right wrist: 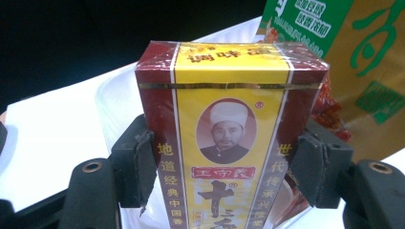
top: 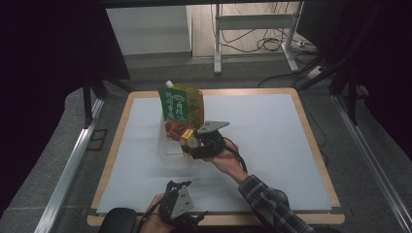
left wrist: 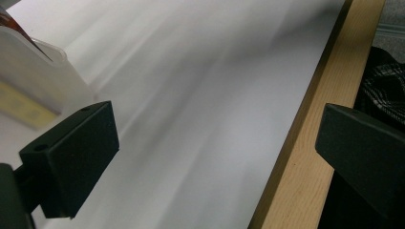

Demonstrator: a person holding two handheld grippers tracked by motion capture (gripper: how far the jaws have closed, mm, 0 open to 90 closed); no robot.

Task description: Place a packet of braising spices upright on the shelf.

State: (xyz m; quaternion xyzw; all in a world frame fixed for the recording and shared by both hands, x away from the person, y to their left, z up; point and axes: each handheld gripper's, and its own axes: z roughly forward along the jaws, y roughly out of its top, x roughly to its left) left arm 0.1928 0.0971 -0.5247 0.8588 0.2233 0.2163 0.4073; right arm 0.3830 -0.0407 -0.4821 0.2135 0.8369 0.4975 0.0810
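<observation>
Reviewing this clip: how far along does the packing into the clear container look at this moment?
Done: the green spouted pouch already stands in the clear container. In hand: the right tongs are shut on the red and yellow box, held at the container beside the pouch, not yet released. The left tongs are open above the table's near edge. Left, apparently: setting the box down and letting go.

On the surface (top: 272,145), the right half and near left lie bare and passable, while the green pouch (top: 180,104) stands upright in a clear container (top: 170,153), blocking the middle just beside the right claw (top: 190,143).
</observation>
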